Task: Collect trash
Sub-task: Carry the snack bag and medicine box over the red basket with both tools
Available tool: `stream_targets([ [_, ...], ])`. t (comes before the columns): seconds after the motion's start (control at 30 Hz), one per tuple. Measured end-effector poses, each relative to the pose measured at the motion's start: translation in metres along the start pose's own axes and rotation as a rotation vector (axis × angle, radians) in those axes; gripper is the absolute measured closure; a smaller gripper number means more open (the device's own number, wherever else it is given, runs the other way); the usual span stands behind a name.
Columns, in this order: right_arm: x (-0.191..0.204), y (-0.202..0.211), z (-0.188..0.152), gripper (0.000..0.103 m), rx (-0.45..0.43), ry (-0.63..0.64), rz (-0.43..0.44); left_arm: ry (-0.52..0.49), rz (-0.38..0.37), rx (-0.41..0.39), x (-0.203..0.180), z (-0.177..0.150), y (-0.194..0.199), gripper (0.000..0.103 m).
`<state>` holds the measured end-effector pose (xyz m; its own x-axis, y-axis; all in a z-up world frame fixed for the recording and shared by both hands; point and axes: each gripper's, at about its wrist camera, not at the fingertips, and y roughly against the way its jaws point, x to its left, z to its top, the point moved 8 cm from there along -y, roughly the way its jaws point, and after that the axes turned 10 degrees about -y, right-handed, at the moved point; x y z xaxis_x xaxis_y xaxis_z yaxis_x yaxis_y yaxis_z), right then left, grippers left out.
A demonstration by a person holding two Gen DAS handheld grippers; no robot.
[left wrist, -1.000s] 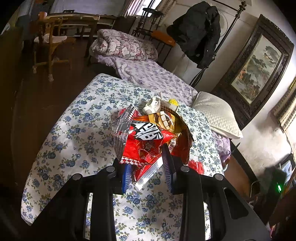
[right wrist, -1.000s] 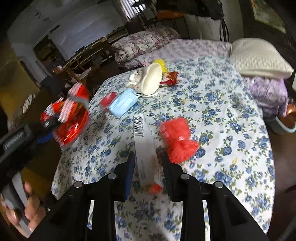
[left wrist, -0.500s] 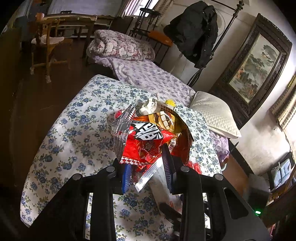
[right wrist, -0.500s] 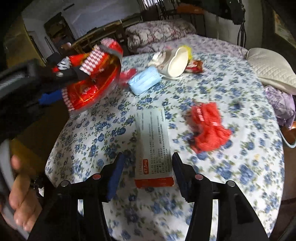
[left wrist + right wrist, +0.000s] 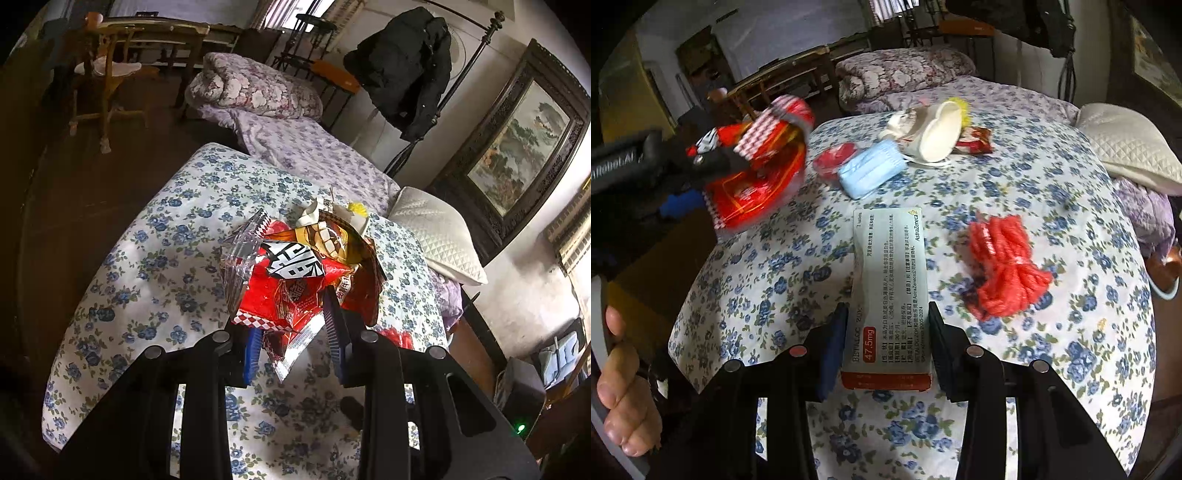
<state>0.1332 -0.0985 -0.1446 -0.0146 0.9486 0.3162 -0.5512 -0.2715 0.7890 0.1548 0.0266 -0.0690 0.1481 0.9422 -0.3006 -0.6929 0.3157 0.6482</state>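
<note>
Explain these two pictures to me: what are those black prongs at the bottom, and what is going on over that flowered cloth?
No robot here: a person holds a two-finger grabber in each hand, each with a camera looking along its fingers. The left gripper is clamped on a bundle of red snack wrappers. The right gripper straddles a medicine box lying on the flowered tablecloth; its jaws have just been closing, and I cannot tell whether they press it yet. Also lying there: a blue face mask, red netting, a white mask.
</note>
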Motion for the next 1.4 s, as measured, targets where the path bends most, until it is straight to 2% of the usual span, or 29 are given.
stream_targets([
  [0.17, -0.003, 0.020, 0.010, 0.061, -0.041, -0.048, 0.042, -0.025, 0.017, -0.003, -0.007, -0.002, 0.004, 0.071],
  [0.27, -0.008, 0.053, 0.013, 0.061, -0.084, -0.087, 0.089, -0.090, 0.017, -0.022, -0.029, -0.003, 0.019, 0.071],
  [0.4, -0.035, 0.098, 0.007, 0.061, -0.140, -0.128, 0.087, -0.153, -0.005, -0.026, -0.058, -0.012, 0.039, 0.071],
  [0.6, -0.136, 0.175, -0.032, 0.061, -0.219, -0.248, -0.011, -0.268, -0.159, 0.015, -0.148, -0.042, 0.058, 0.071],
  [0.77, -0.220, 0.217, -0.085, 0.060, -0.210, -0.361, -0.105, -0.387, -0.317, 0.108, -0.251, -0.089, 0.050, 0.071],
  [0.83, -0.256, 0.229, -0.112, 0.060, -0.204, -0.413, -0.148, -0.437, -0.351, 0.144, -0.287, -0.110, 0.043, 0.071],
  [1.0, -0.328, 0.235, -0.173, 0.060, -0.172, -0.553, -0.209, -0.569, -0.402, 0.278, -0.371, -0.181, 0.013, 0.071],
  [1.2, -0.395, 0.222, -0.235, 0.060, -0.118, -0.721, -0.248, -0.691, -0.391, 0.409, -0.432, -0.251, -0.031, 0.071],
  [1.3, -0.414, 0.212, -0.259, 0.060, -0.084, -0.774, -0.254, -0.735, -0.387, 0.453, -0.444, -0.278, -0.054, 0.071],
  [1.4, -0.418, 0.189, -0.276, 0.060, -0.034, -0.800, -0.238, -0.729, -0.388, 0.507, -0.440, -0.296, -0.076, 0.071],
])
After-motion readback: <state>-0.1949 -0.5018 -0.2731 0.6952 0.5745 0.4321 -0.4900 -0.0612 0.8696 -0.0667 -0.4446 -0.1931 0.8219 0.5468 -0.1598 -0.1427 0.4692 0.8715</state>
